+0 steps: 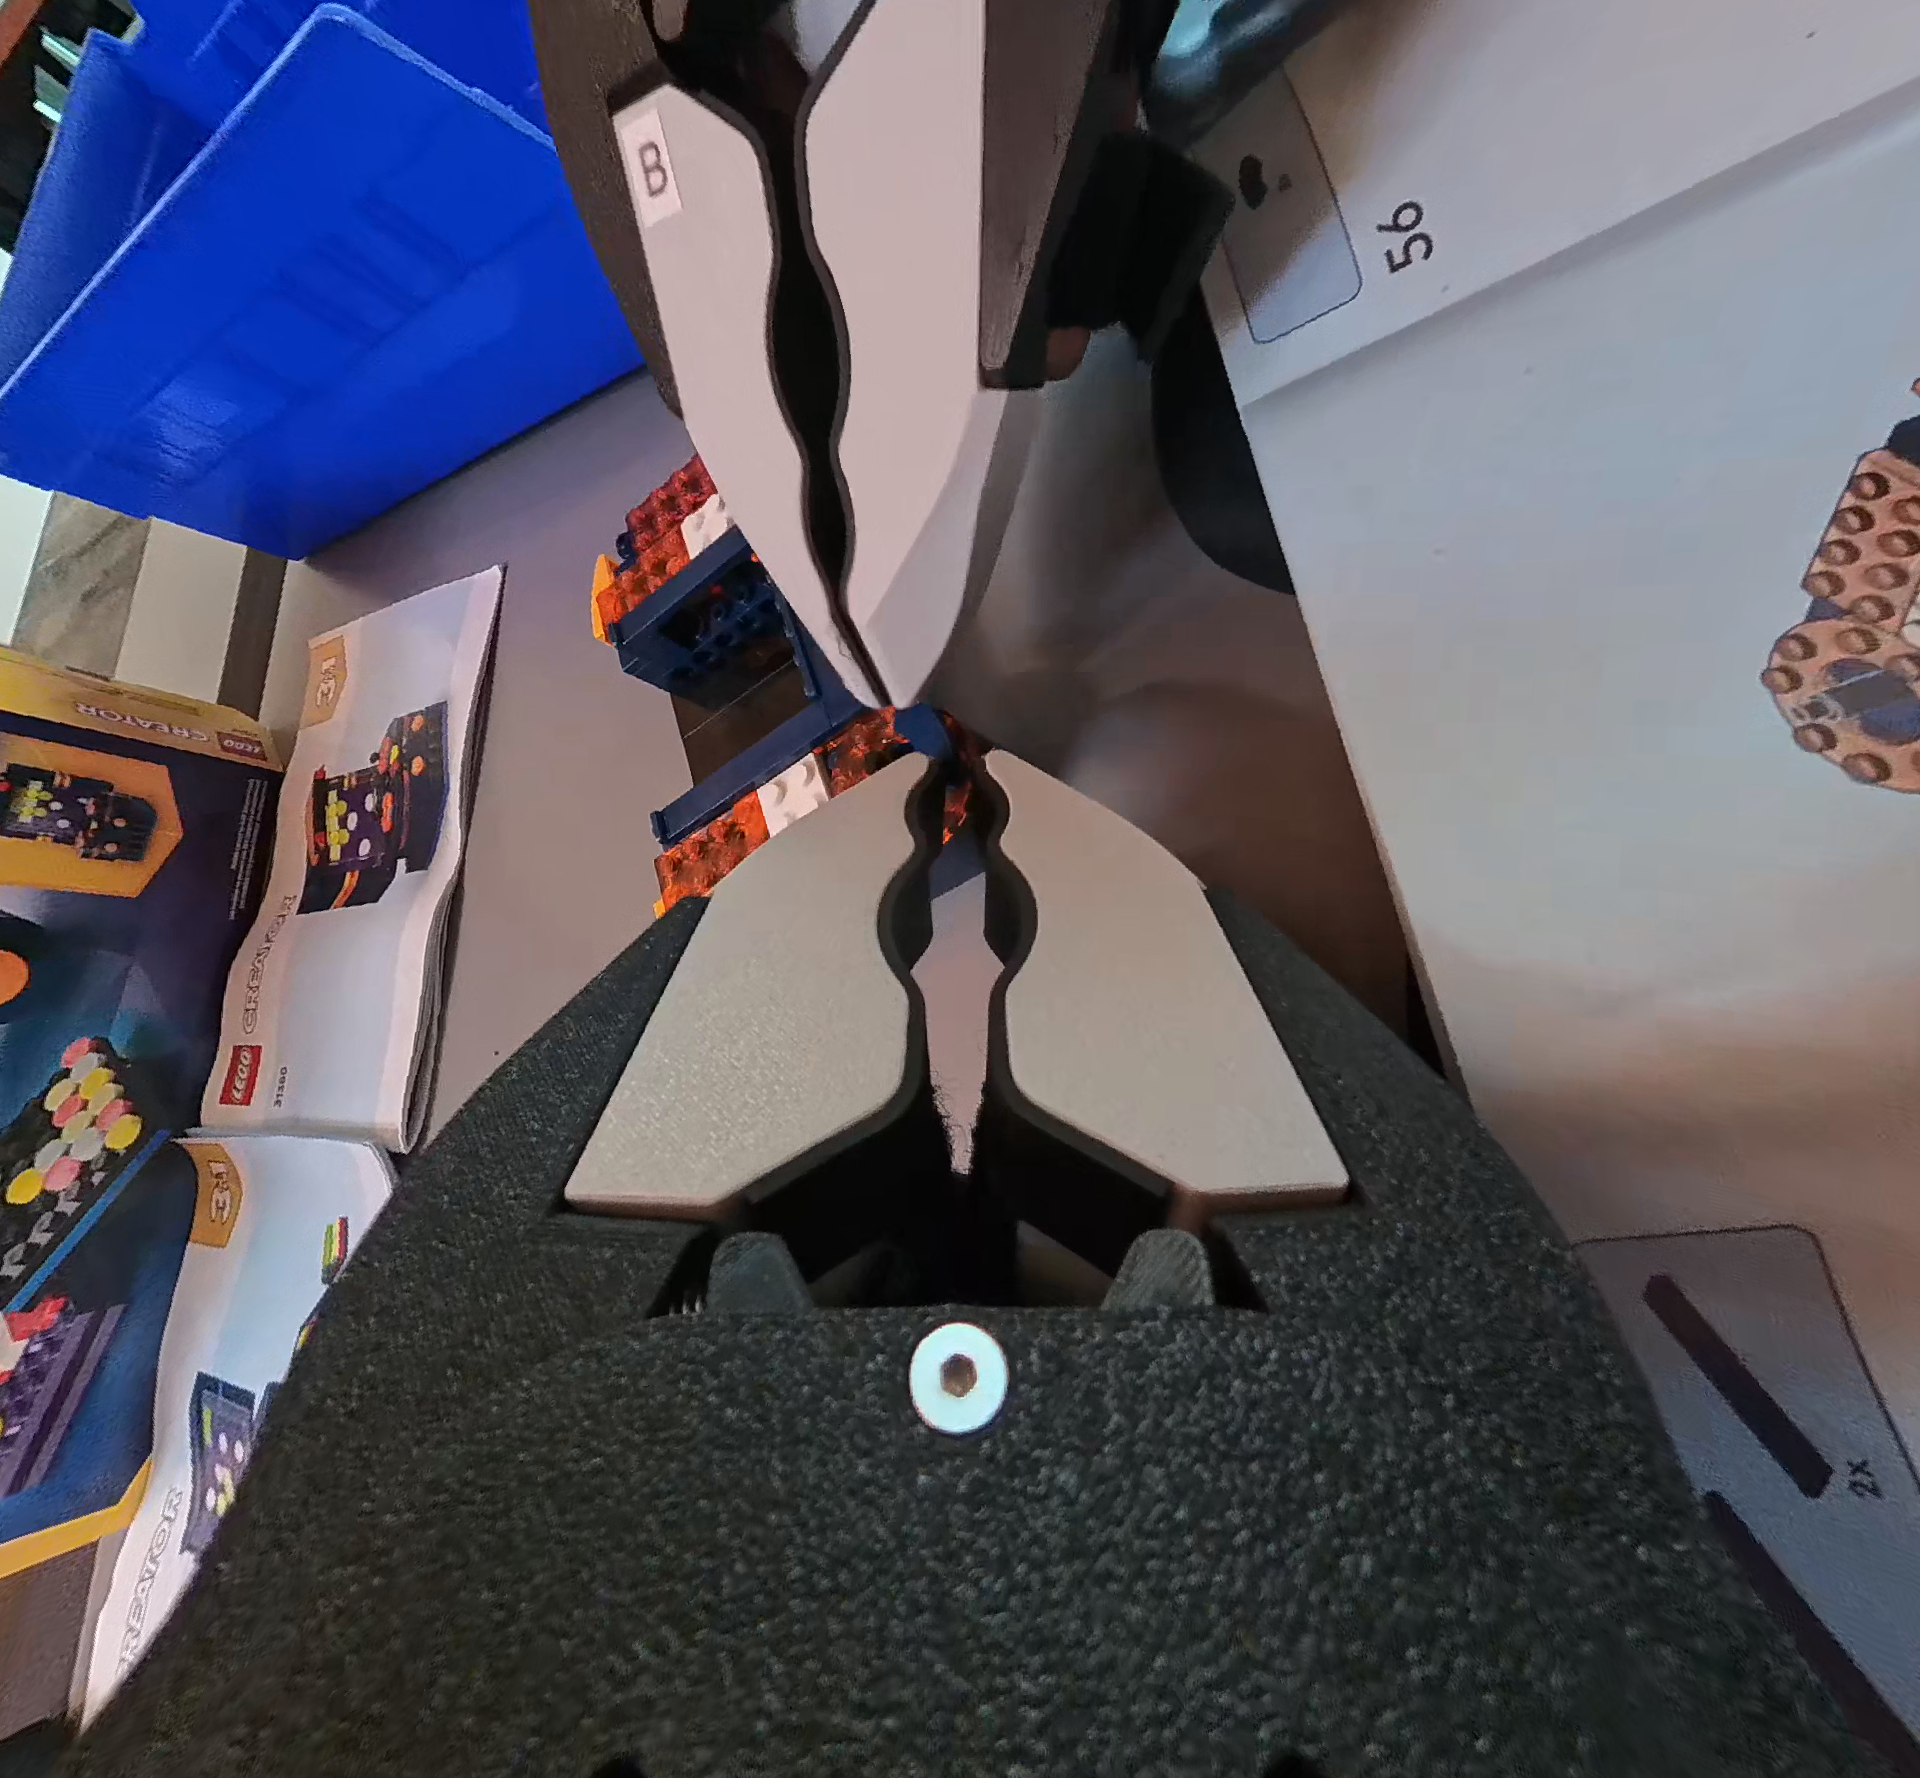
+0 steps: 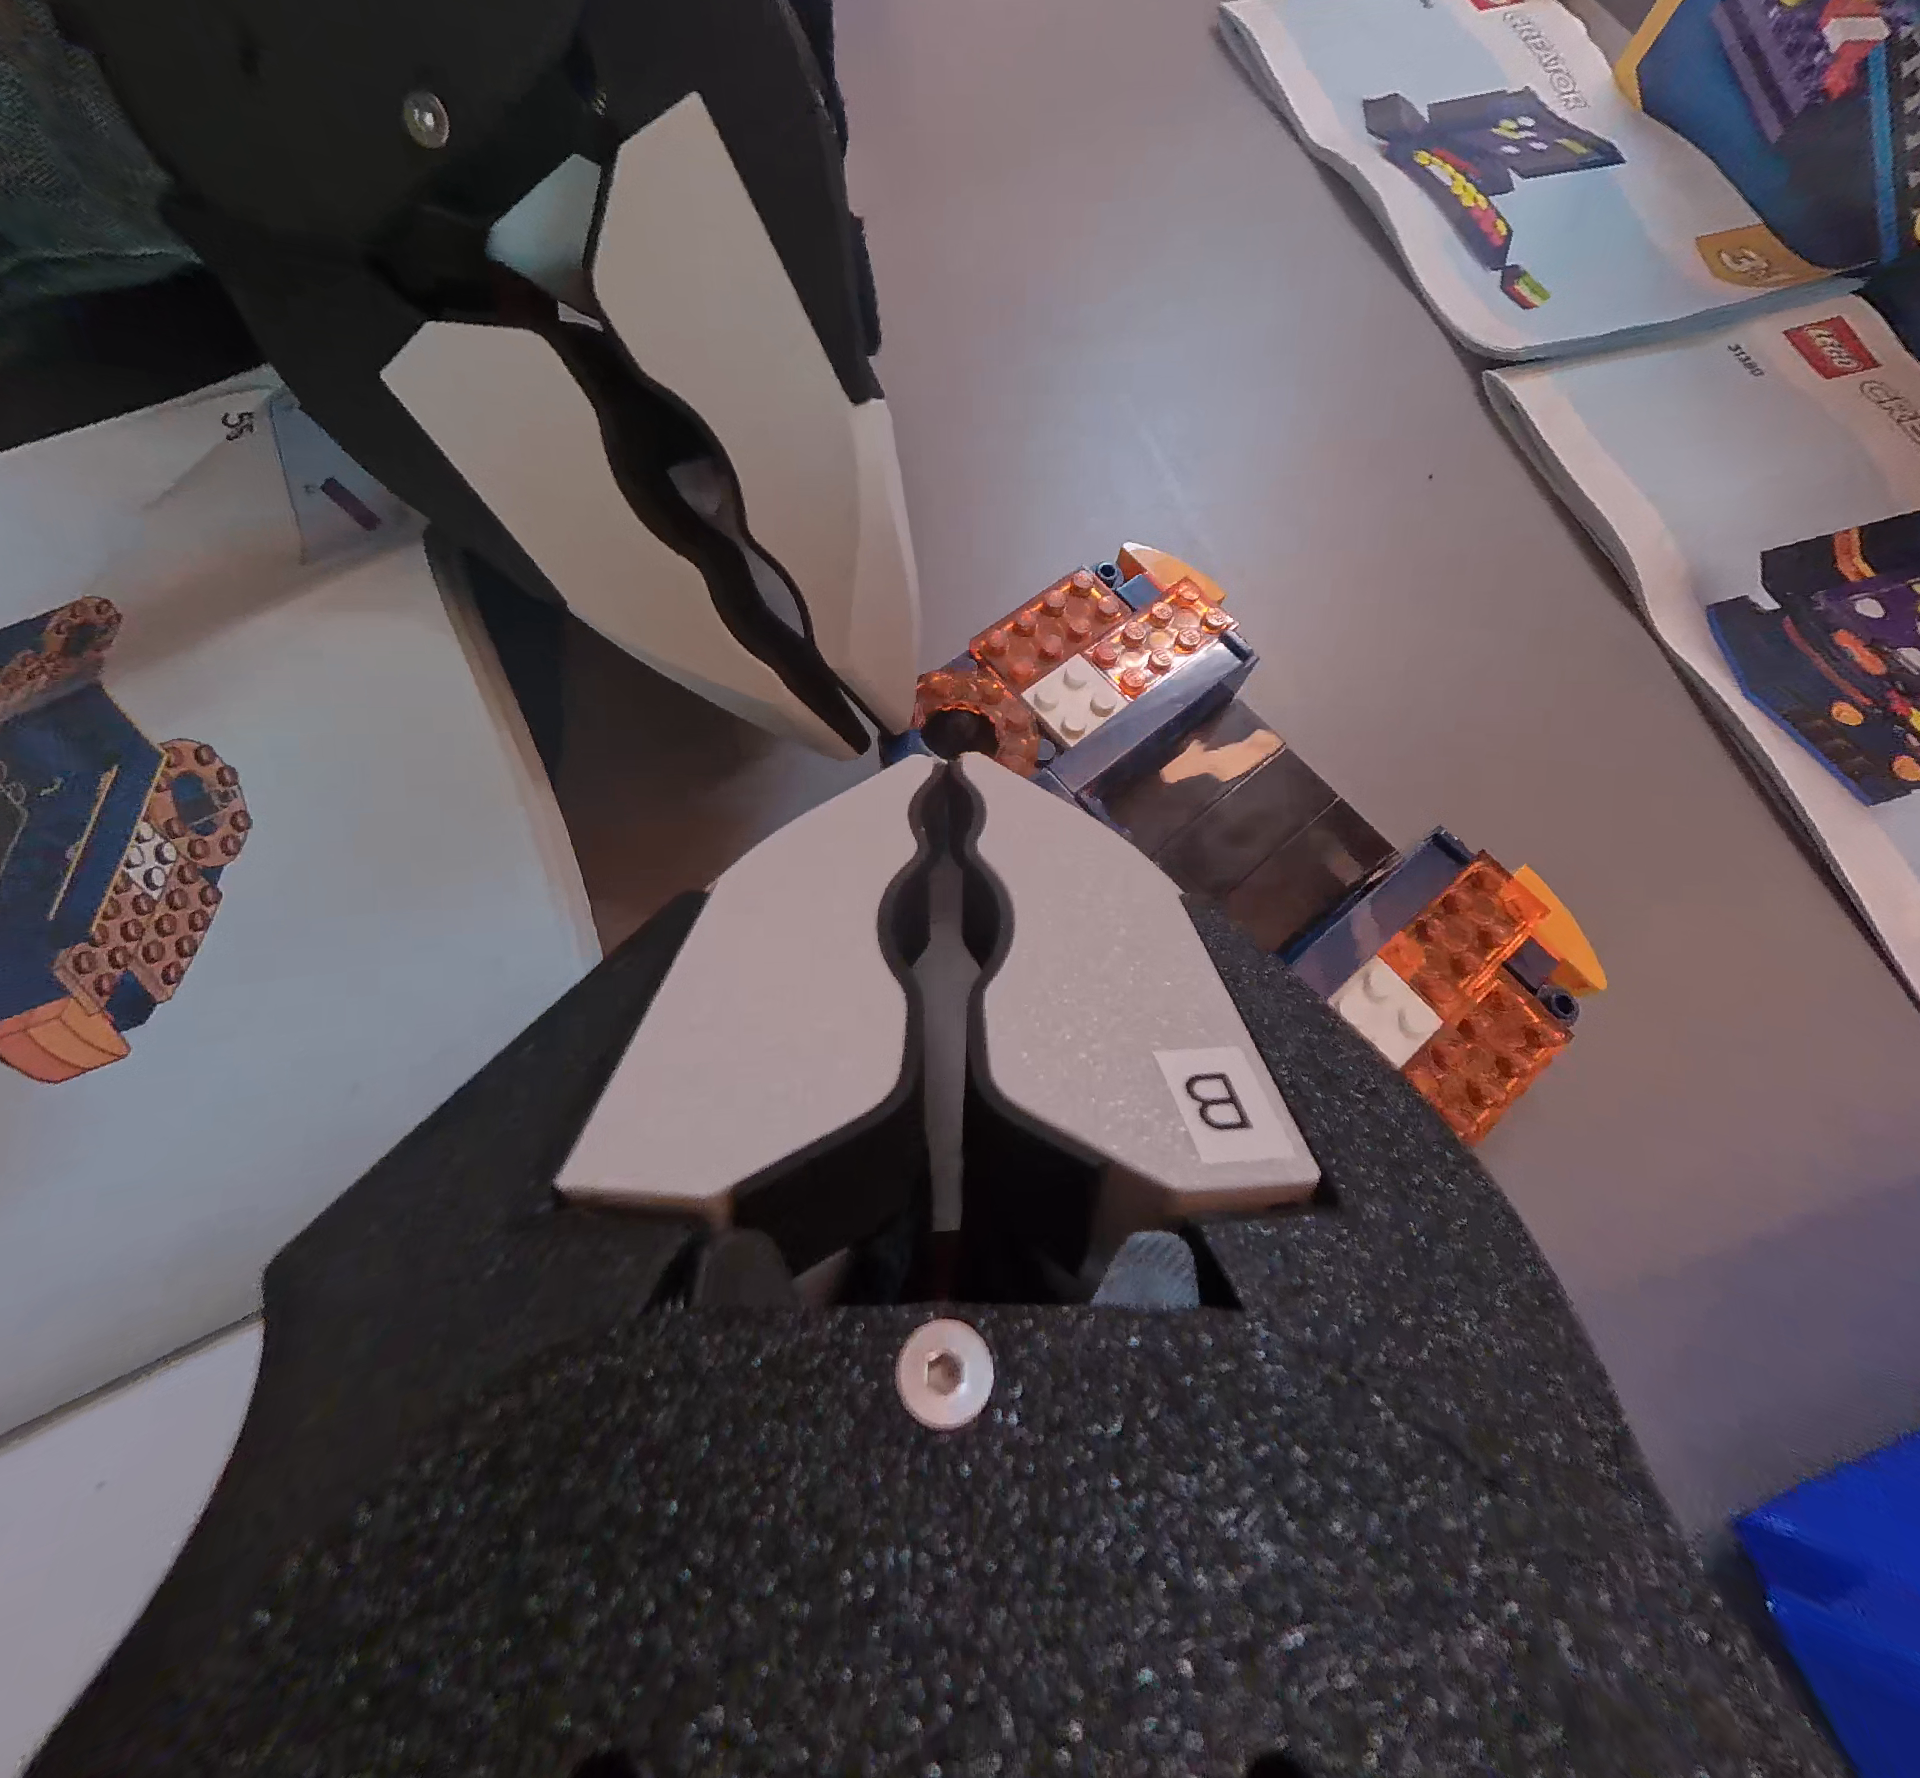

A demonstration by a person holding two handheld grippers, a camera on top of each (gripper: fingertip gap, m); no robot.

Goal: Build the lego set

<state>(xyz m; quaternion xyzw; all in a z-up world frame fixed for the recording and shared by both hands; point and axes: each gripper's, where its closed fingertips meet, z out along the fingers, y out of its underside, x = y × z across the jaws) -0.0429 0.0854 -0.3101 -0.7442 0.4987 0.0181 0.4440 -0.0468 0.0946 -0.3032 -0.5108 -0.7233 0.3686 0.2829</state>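
Both hand-held grippers (image 2: 951, 772) (image 1: 951, 762), nearly closed, meet at the orange ring piece (image 2: 971, 705).

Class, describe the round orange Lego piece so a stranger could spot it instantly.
Start at the dark blue and orange Lego build on the grey table. At the end where both grippers' tips meet sits a translucent orange studded ring. Neighbouring orange plates are flat rectangles; only it is round, with a dark centre.

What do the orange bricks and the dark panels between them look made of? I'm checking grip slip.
Orange bricks: apparently translucent glossy plastic, since light glows through them. Dark panels: likely smooth, mirror-glossy plastic, showing clear reflections, so probably slippery.
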